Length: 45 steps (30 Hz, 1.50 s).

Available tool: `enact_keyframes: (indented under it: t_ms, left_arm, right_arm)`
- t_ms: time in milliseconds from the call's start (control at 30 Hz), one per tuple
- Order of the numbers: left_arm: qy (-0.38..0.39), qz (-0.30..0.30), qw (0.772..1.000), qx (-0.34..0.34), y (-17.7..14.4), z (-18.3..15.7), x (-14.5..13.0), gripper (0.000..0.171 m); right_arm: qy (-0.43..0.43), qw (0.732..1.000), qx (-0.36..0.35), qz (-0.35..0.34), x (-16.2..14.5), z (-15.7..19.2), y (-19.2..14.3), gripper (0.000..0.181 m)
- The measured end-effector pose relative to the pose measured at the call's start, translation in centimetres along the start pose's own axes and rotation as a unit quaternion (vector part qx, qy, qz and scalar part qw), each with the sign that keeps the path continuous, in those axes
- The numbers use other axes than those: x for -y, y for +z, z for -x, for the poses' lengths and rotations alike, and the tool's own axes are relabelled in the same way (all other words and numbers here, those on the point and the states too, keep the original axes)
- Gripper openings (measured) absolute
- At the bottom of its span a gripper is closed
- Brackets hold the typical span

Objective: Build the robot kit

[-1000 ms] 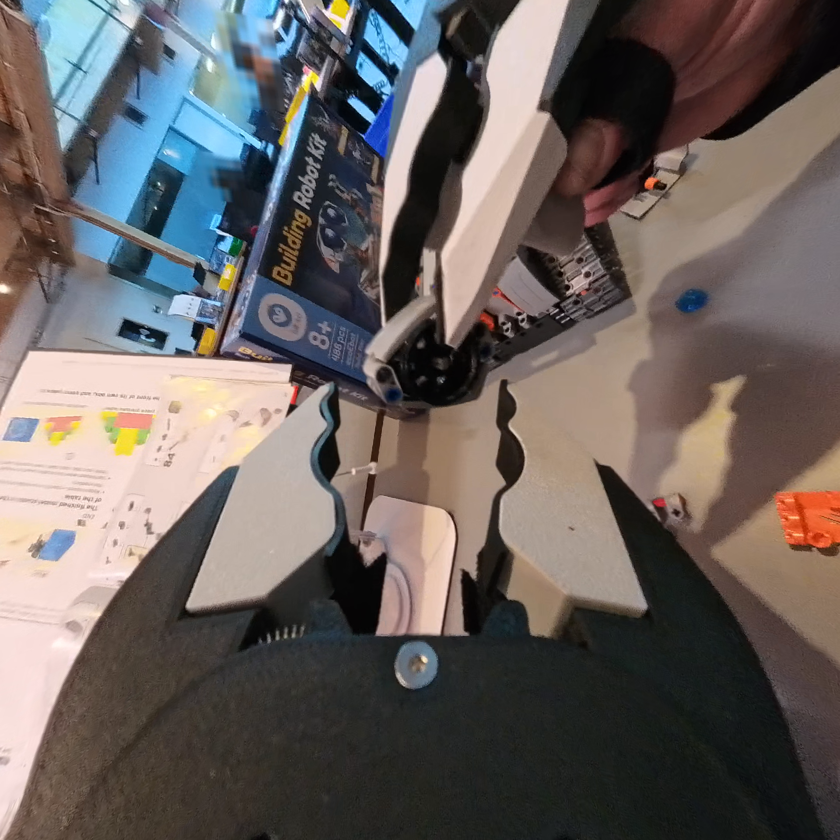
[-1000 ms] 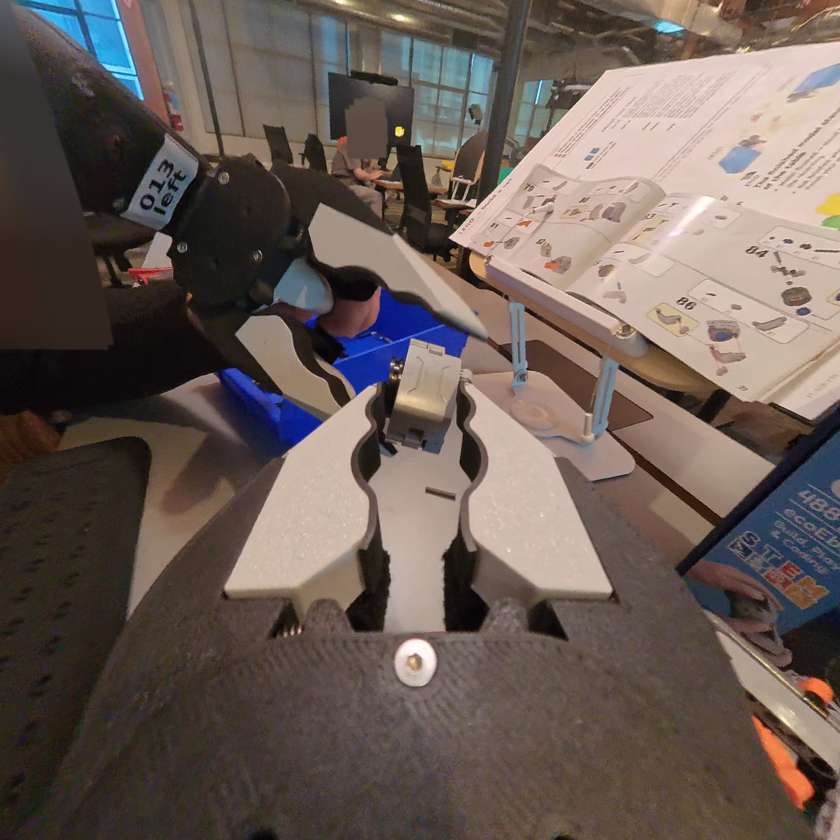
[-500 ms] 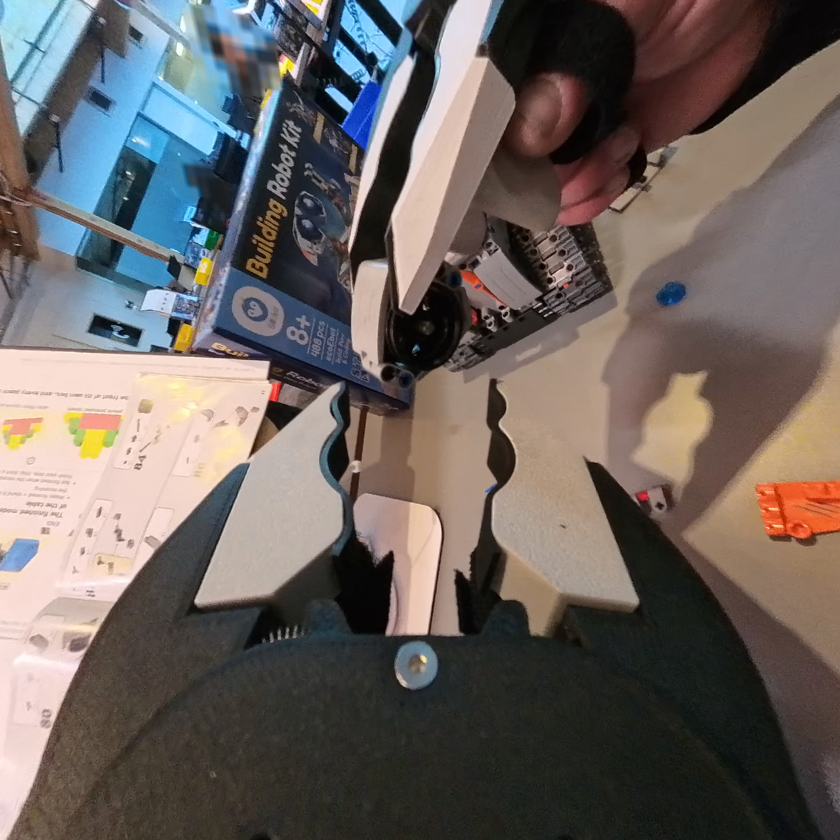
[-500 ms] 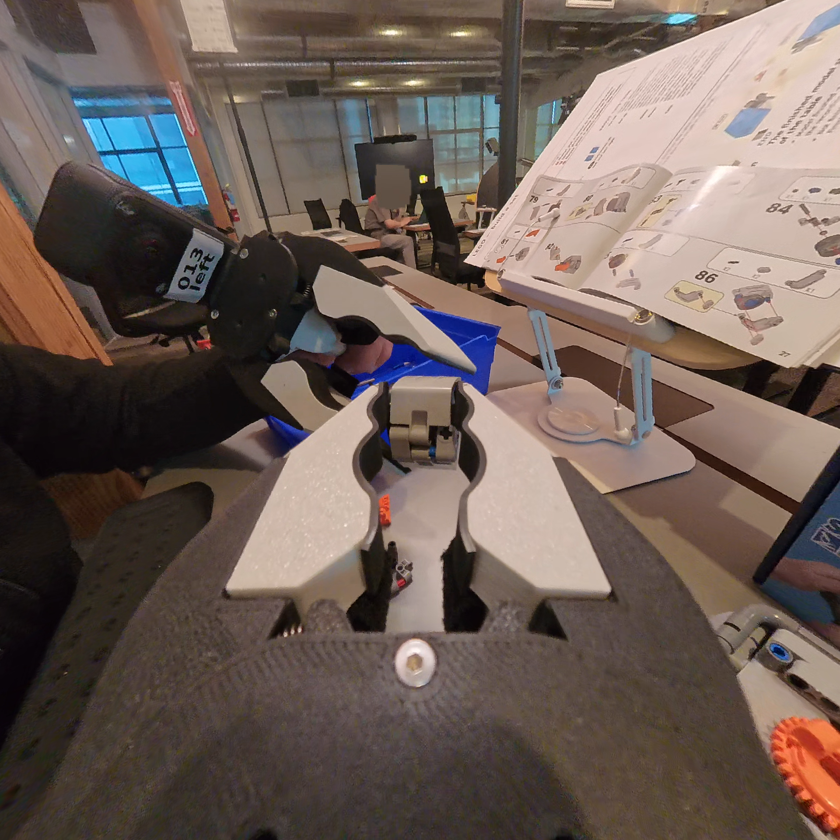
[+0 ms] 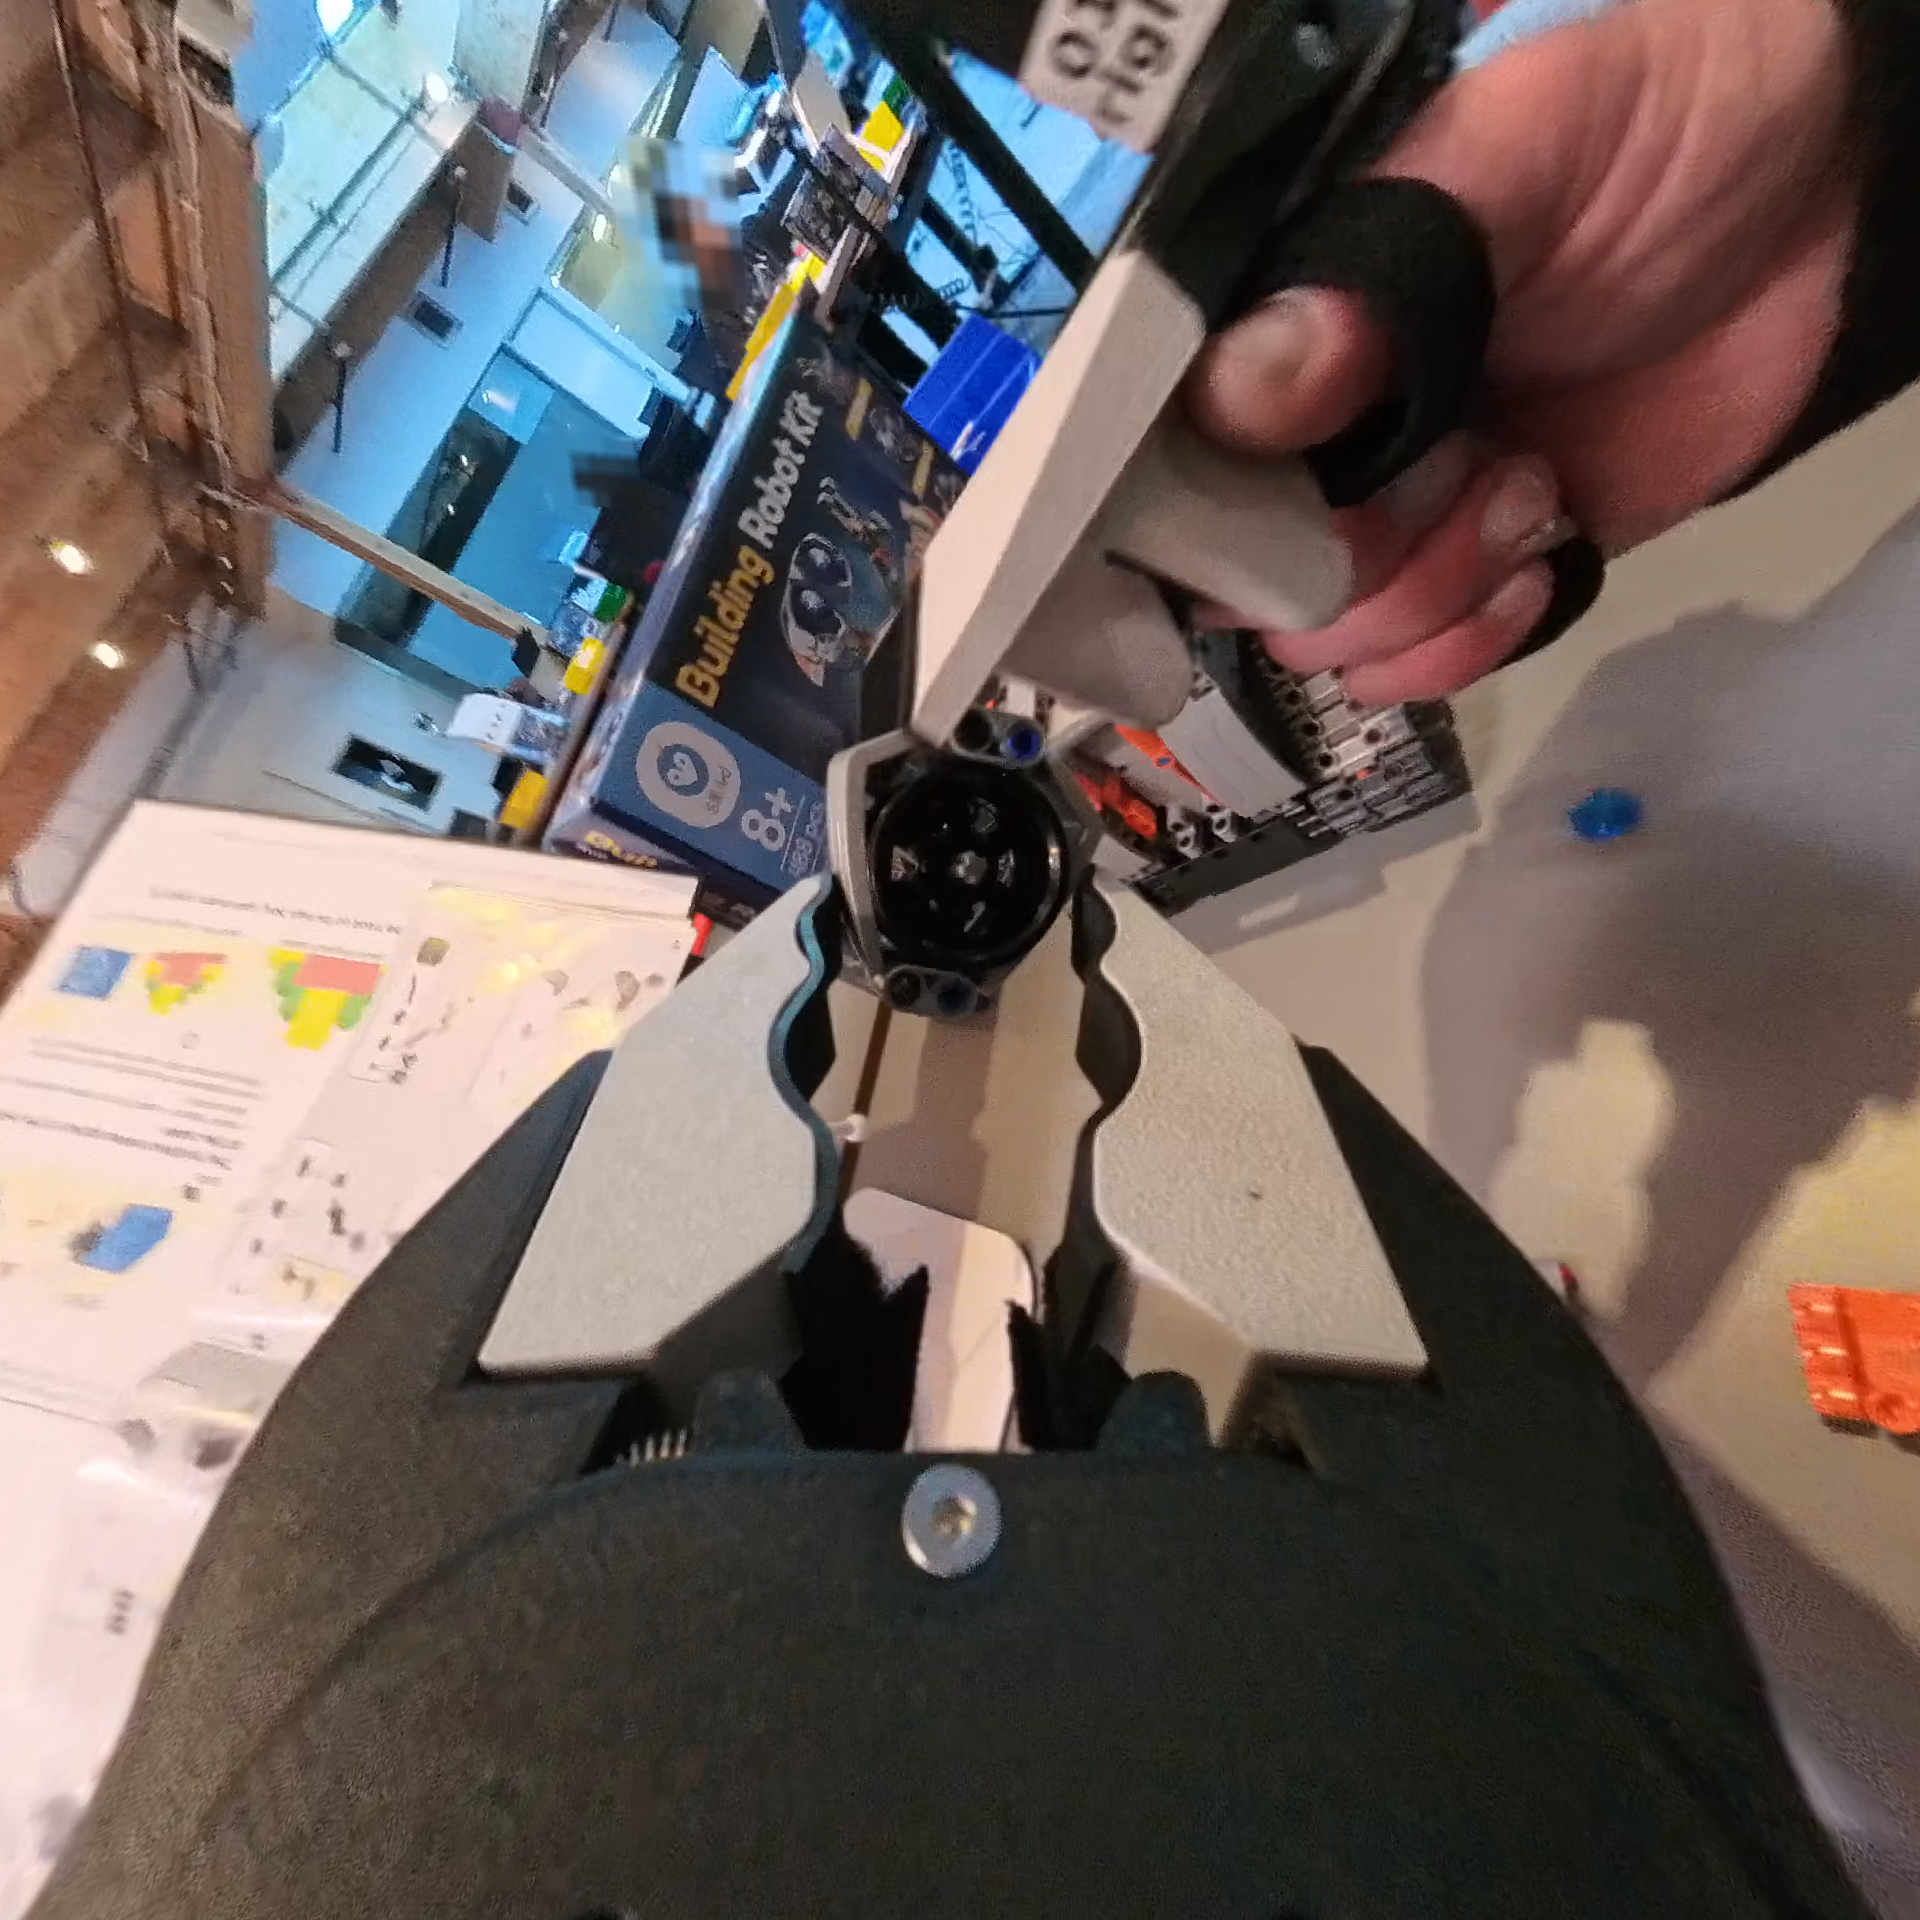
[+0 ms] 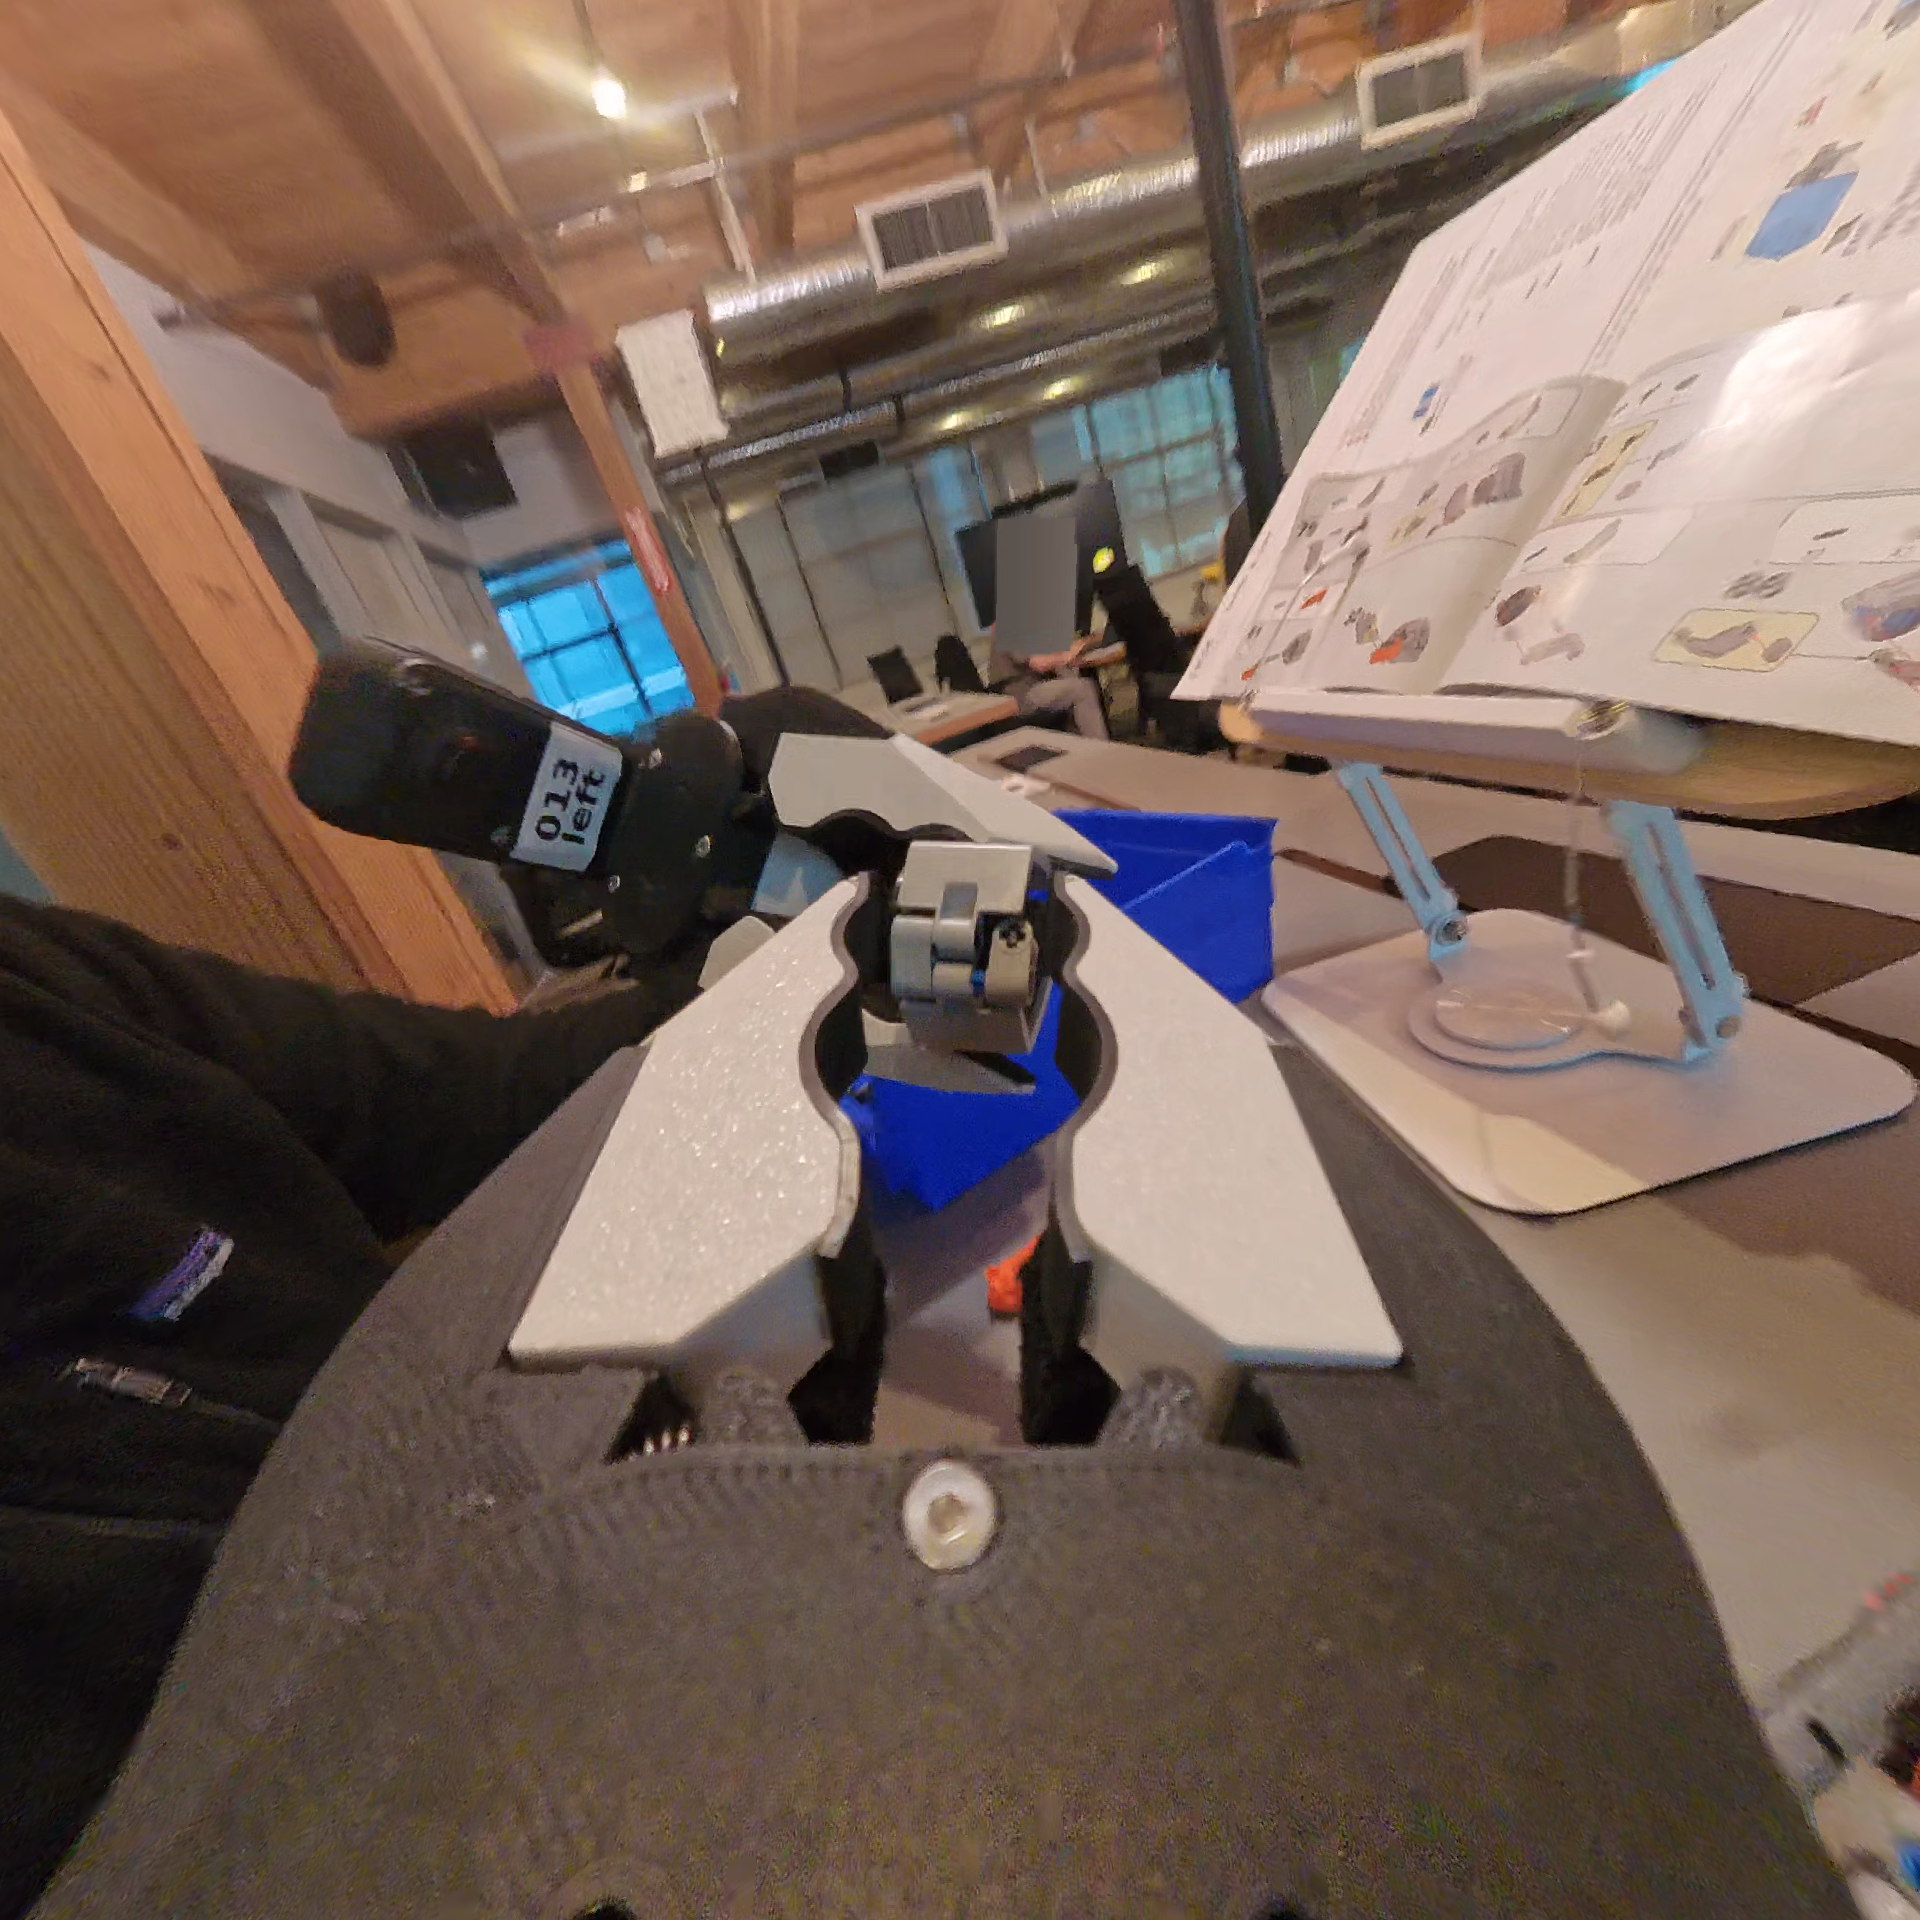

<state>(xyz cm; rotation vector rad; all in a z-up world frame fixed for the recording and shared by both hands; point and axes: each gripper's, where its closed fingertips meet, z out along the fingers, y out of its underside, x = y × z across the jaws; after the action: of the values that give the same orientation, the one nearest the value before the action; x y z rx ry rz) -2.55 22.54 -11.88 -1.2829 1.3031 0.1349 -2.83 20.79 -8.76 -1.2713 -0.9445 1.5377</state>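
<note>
Right hand-held gripper is closed on a grey block assembly, clamped between its fingertips above the bench. Left hand-held gripper has its jaws spread; the assembly's black round face sits at its tips, contact unclear. Blue bin just beyond, partly hidden. Instruction booklet to the right, cut off, blurred.

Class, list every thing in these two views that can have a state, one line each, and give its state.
right claw: shut on the grey wheel assembly, held off the table
left claw: open, tips either side of the wheel assembly, grip not visible
instruction booklet: open, propped on its stand
kit box: standing upright
blue bin: contents not visible
orange plate: lying flat on the table
</note>
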Motion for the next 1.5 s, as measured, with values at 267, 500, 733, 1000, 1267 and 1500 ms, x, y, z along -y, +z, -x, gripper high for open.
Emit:
enact_keyframes:
  t_ms: [267,500,733,1000,1267,1500]
  left_arm:
    - [-0.1,-0.01,0.994,-0.034,0.0,0.8,-0.5,0.041]
    - [-0.066,0.034,0.997,-0.026,0.7,-0.2,-1.2,0.039]
    - [-0.051,0.022,0.998,-0.014,0.8,0.0,-1.2,0.041]
    - [0.005,0.042,0.999,0.022,0.9,0.3,-1.4,0.041]
    - [-0.044,0.02,0.999,0.006,0.8,0.5,-1.3,0.039]
    - [-0.133,-0.014,0.991,-0.026,0.5,1.3,-1.8,0.04]
  right_arm:
    - [-0.007,1.0,-0.025,0.012,0.1,-0.8,-0.4,0.045]
    - [-0.071,0.994,-0.062,0.054,-1.4,-1.1,0.3,0.028]
    - [-0.121,0.987,-0.093,0.057,-1.1,-1.2,0.1,0.028]
    - [-0.165,0.978,-0.11,0.068,-1.6,-1.1,0.5,0.028]
    - [-0.168,0.981,-0.089,0.033,-0.6,-0.1,0.4,0.036]
    - [-0.169,0.982,-0.083,-0.006,1.0,0.1,-0.4,0.037]
